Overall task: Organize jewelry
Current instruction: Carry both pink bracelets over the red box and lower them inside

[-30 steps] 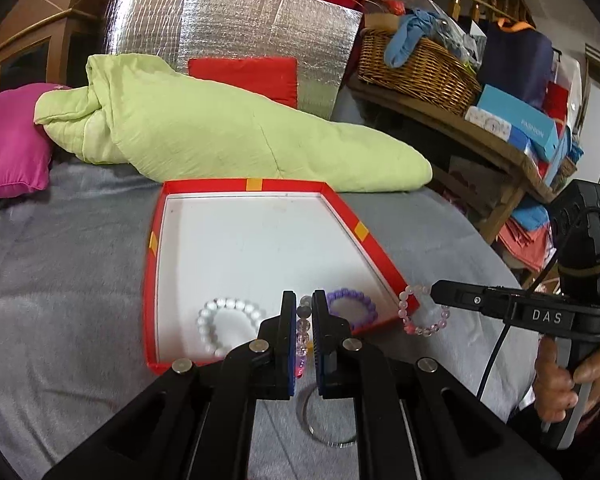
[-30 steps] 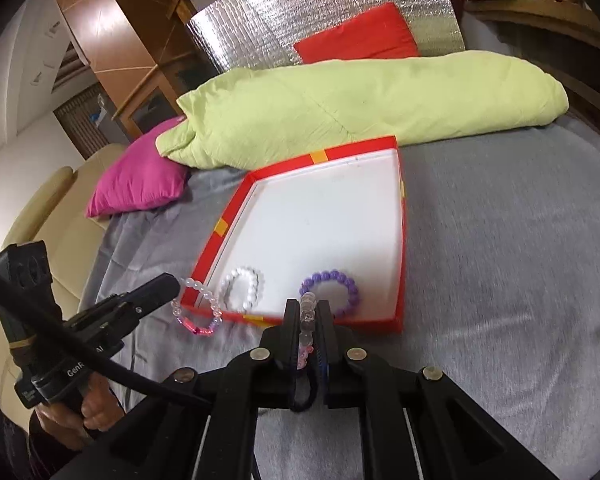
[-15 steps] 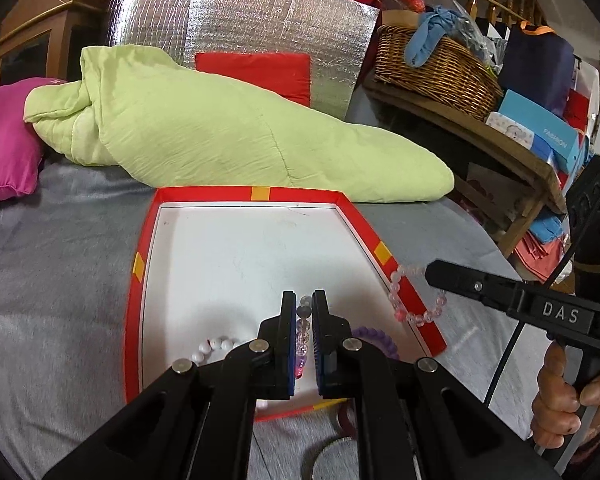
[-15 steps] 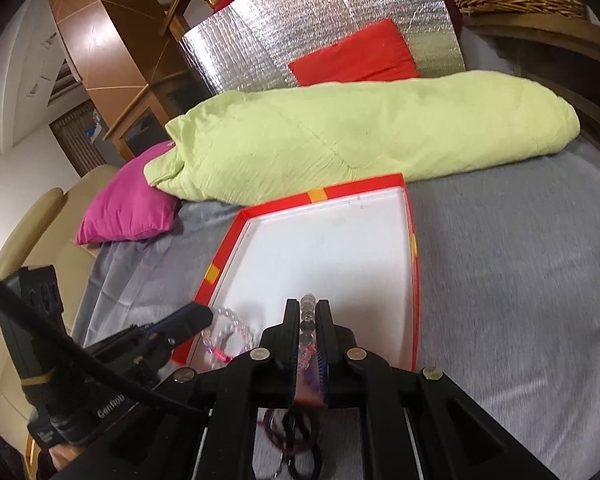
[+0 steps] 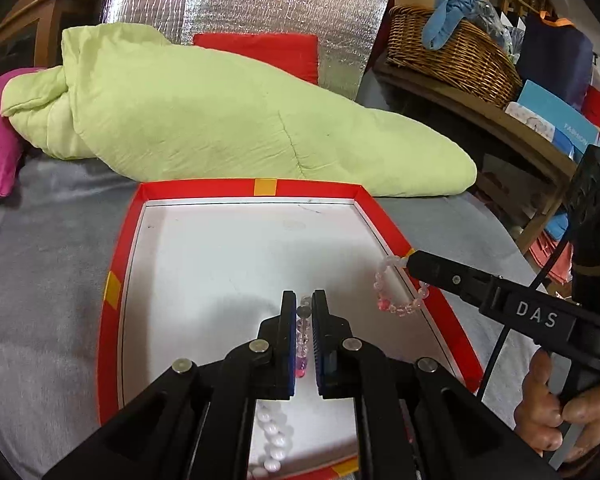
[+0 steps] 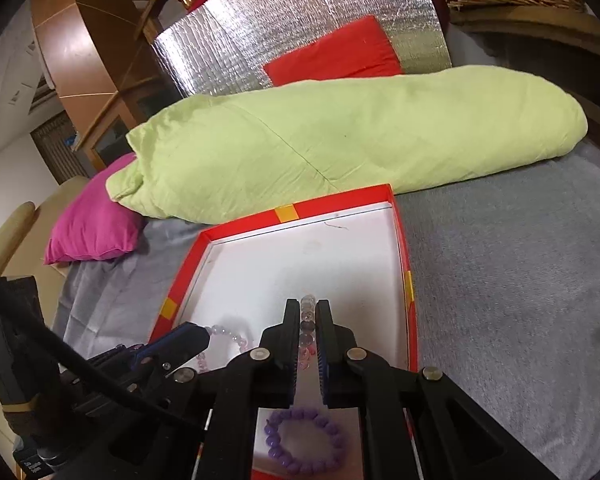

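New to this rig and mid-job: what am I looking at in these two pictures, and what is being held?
There is no robot. A person holds a two-finger clamp tool in each hand, and each tool carries a camera that looks along its fingers. One picture is from the left gripper, the other from the right gripper. Each view also shows the other tool from the side, and a hand on the right tool's handle.

A red-rimmed tray with a white floor lies on a grey cloth. In it are a white bracelet and a purple bracelet.

Both grippers are shut. The left pinches the left bracelet and the right pinches the right bracelet. Both bracelets are clear and pink beads, held over the tray.
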A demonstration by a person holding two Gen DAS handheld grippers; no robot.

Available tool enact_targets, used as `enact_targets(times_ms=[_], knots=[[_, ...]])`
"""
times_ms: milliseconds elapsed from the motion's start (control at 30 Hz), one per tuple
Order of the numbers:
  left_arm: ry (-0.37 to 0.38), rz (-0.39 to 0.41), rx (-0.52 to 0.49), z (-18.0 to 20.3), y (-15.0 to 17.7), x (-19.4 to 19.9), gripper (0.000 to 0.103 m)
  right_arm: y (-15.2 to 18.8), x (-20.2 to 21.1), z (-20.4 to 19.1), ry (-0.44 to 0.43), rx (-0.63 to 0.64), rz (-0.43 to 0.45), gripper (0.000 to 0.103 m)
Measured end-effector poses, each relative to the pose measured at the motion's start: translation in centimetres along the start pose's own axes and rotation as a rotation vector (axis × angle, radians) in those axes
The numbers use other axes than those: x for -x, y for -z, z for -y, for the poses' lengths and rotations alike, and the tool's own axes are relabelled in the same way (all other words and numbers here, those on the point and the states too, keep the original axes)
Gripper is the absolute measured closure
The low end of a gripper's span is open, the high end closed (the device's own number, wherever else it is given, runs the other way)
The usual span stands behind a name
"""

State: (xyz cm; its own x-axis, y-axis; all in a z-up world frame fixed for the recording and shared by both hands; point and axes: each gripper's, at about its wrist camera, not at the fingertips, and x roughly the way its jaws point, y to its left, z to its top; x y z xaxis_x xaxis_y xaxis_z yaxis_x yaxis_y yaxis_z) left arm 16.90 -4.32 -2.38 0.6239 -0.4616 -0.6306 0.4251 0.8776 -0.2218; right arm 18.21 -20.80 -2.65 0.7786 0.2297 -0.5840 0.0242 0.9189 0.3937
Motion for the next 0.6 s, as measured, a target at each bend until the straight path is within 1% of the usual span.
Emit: enact_targets(times_ms=[333, 600], knots=[[-0.005, -0.014, -0.002, -0.1, 0.0, -0.7, 0.095, -0.2, -1.3, 1.3, 0.034, -0.034, -0.017, 0.094], [-0.010, -0.019, -0.037, 0.7, 0.4, -0.9, 0.095, -0.1, -1.5, 1.4, 0.048, -0.038, -0.024, 0.094]])
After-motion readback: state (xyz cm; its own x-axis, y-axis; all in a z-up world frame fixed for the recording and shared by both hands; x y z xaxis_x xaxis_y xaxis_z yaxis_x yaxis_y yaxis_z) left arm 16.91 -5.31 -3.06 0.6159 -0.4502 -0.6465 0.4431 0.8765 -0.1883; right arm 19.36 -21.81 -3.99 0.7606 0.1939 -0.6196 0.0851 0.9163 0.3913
